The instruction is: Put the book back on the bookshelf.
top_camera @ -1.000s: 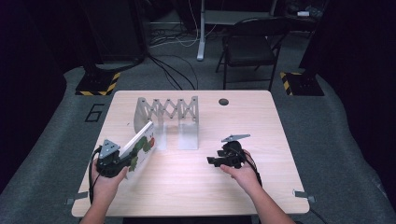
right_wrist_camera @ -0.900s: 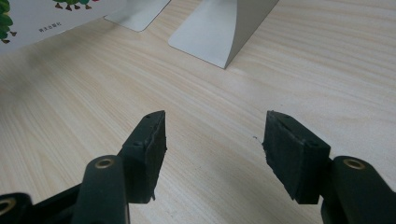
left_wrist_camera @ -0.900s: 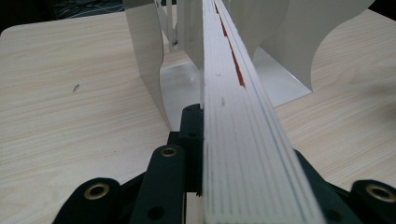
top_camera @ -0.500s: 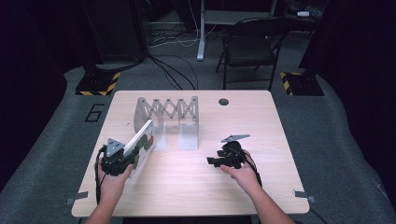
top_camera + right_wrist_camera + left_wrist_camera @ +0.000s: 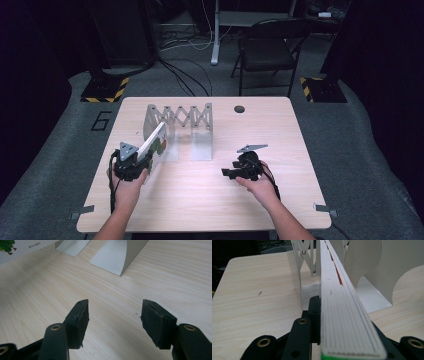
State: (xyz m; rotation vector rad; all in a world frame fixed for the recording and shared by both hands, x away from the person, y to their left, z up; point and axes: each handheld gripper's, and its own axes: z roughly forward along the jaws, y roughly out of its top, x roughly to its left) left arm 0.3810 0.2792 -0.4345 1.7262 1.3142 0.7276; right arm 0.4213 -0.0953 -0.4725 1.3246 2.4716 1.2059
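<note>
Two hand-held grippers work over the pale wooden table (image 5: 200, 200) in the high view: the left hand-held gripper (image 5: 136, 162) is clamped on a thin white book (image 5: 154, 145), which slants up from its jaws toward the left end of the grey expanding rack (image 5: 180, 120) standing at the table's middle, while the right hand-held gripper (image 5: 231, 172) rests low over the table well to the right of the rack, jaws apart with nothing between them. A small dark round hole (image 5: 239, 108) sits near the far edge. In the left gripper view, the book (image 5: 342, 315) runs edge-on away from the camera, pressed between the black jaws, its far end reaching among the rack's (image 5: 372, 270) upright grey plates, beside the scissor links. In the right gripper view, the right hand-held gripper (image 5: 113, 315) stands open above bare wood, with the rack's grey feet (image 5: 117, 257) ahead and a corner of the book's cover (image 5: 22, 247) at the upper left.
</note>
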